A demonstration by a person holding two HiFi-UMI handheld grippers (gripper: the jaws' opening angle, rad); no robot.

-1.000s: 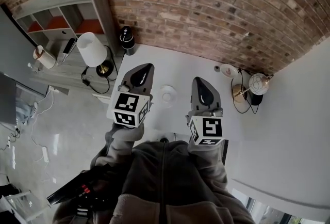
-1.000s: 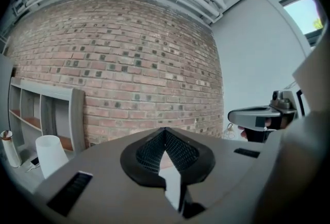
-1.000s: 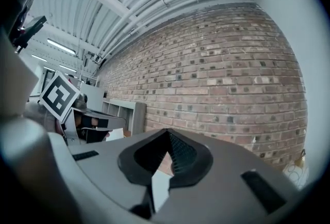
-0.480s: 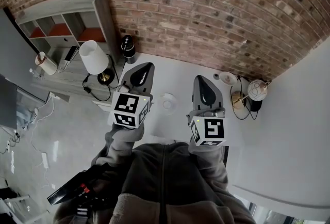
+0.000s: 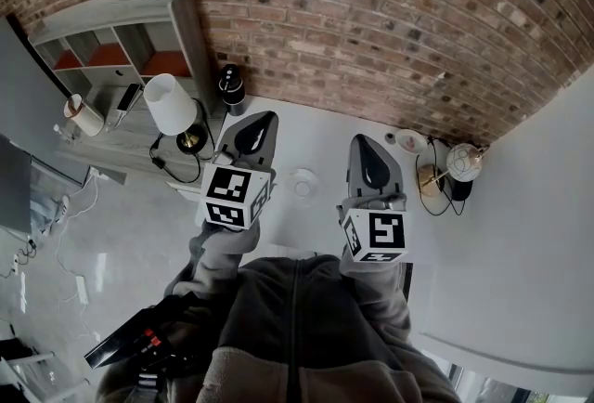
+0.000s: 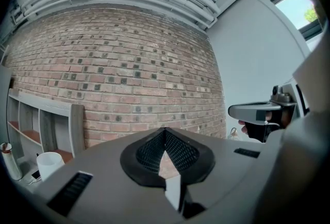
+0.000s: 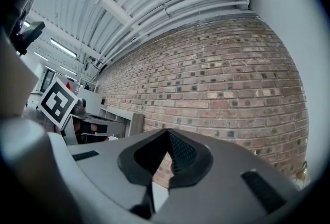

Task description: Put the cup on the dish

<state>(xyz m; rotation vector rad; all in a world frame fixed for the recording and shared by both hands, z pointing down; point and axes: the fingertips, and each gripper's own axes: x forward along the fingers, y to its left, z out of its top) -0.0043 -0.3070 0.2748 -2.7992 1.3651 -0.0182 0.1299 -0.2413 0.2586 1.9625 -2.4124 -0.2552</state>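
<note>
Jaws pressed together on the left gripper point(image 6: 165, 132), black ribbed pads meeting in a thin seam with nothing between. Same on the right gripper point(image 7: 167, 134), tips closed on air. Both held level, aimed at the wall, touching nothing on the table.

Across the whole top of the head view, brick wall point(image 5: 371, 11): red-brown, rough, with pale mortar lines. Below it, white table point(image 5: 306, 127), smooth and matte, spreading from centre toward the right edge. At lower centre, grey fleece jacket point(image 5: 297, 327), soft and napped. At left, glossy pale floor point(image 5: 93, 234) with trailing cables. At upper left, grey shelf unit point(image 5: 111, 30), boxy, with open compartments and orange-red inside some.

Smaller, just beside the table's left end: lamp point(image 5: 169, 102) with a white drum shade and a brass foot. Against the wall at the table's far left corner, black cylinder point(image 5: 229, 81) with a shiny top. At right, near the wall, pale sphere point(image 5: 464, 160) beside a brass base.

Smallest: cup point(image 5: 412, 140), white and rounded, right of centre close to the wall, just left of the brass base. Dish point(image 5: 302, 183), white, round, shallow, with a ring in its middle, flat on the table at frame centre between the two grippers, well apart from the cup.
</note>
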